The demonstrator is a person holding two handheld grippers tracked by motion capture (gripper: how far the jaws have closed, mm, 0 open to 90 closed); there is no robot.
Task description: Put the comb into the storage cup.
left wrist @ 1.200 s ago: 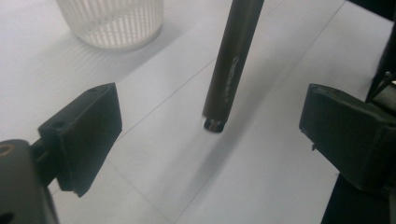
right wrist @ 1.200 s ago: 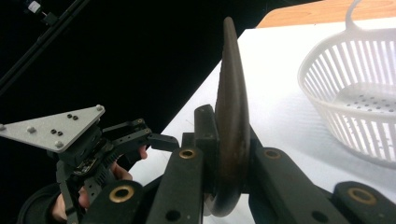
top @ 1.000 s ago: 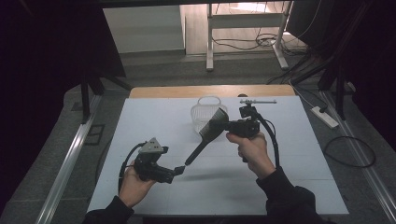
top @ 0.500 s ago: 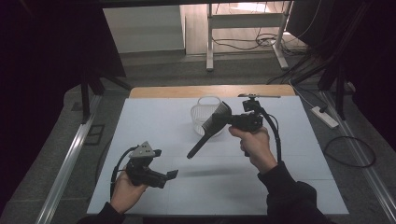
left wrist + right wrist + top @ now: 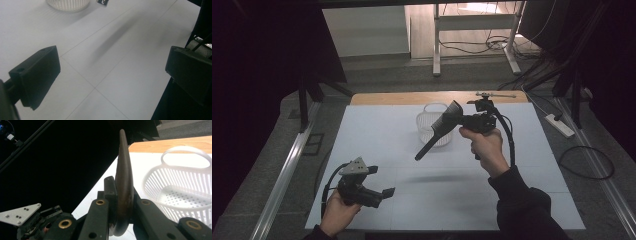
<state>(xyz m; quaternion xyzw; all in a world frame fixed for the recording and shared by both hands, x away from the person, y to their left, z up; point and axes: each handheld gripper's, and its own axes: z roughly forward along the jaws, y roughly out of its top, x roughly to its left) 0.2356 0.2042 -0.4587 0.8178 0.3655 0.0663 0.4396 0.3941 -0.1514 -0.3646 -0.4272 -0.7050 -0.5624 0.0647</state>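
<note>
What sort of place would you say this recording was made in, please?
Probably a lab or workshop set up for recording: a white-topped table on a grey floor, loose cables and a power strip lying around it, and dark screens at the sides.

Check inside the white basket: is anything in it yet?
The right gripper view shows the white basket's perforated floor bare; its near wall hides a strip. The dark comb is clamped in the right gripper, held in the air beside the basket.
</note>
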